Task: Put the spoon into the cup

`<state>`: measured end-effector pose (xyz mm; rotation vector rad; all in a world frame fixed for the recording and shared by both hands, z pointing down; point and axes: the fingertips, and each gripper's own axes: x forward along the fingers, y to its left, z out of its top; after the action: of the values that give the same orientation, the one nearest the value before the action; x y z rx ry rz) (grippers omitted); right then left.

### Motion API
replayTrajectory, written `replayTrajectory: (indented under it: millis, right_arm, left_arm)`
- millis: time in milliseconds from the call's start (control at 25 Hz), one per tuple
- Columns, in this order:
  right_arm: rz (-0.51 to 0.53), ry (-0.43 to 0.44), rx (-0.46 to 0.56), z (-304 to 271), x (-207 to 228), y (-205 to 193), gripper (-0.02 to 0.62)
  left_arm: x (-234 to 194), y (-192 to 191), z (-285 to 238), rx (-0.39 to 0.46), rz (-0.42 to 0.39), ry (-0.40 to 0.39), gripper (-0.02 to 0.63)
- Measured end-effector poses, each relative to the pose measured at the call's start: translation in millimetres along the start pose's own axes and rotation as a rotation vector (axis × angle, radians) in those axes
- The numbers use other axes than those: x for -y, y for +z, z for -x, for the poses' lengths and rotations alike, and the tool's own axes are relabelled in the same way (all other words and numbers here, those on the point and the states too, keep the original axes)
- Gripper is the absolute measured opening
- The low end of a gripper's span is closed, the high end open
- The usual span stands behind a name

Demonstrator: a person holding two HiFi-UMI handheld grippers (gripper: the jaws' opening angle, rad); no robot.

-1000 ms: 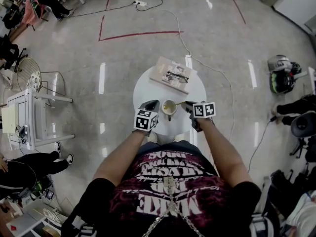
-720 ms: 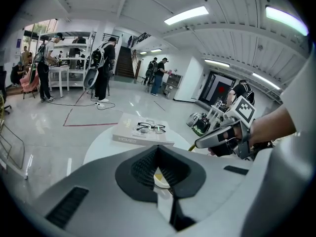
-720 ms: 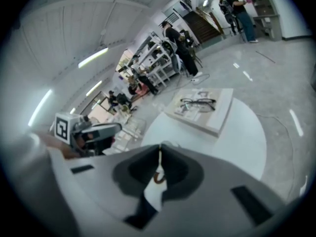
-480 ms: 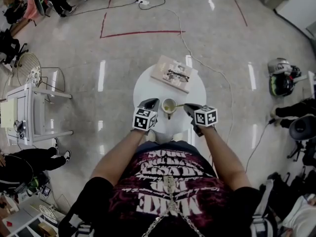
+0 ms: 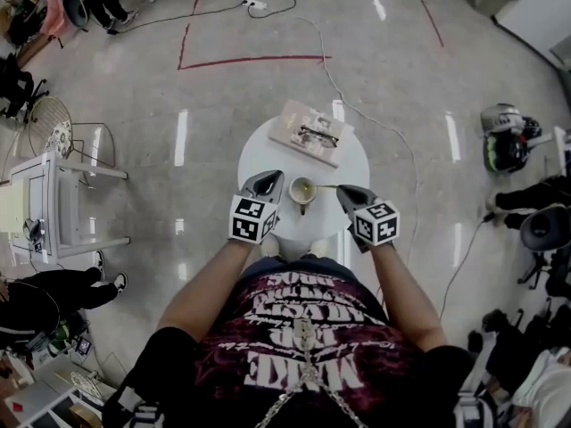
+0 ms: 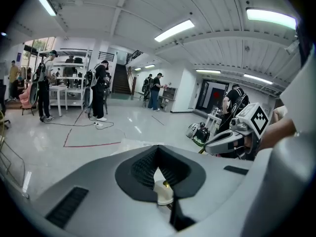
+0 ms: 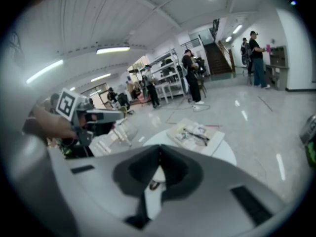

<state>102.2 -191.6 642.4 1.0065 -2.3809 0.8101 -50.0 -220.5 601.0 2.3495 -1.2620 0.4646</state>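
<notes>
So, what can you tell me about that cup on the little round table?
The cup is small, pale and round, cream-coloured inside. It looks ceramic, though it is too small to be sure. It stands upright, mouth up, on the person's side of the white table. A spoon rests in it, its thin handle leaning out over the rim to the right. A darker bit on the near side may be the cup's handle. Nothing else touches it.

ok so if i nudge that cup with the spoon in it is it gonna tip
The cup looks small, so probably light; a push may slide it on the smooth white table rather than tip it. The spoon sticks out past the rim, so knocking that could well rock it.
</notes>
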Motion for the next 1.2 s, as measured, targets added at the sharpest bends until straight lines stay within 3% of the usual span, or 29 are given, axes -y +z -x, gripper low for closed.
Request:
replayTrajectory:
  millis: [520,920,1200]
  right_arm:
    - [0.169,-0.004,0.061,54,-35,69,0.032]
    - [0.311,-0.03,0.209,105,-76,139,0.033]
    - [0.326,-0.027,0.326,139,-86,187,0.032]
  left_arm:
    - [40,69,24,0.11,-0.082,-0.049,0.025]
    - [55,126,57,0.21,-0.088,-0.07,0.026]
    - [46,156,70,0.272,-0.118,-0.035,0.025]
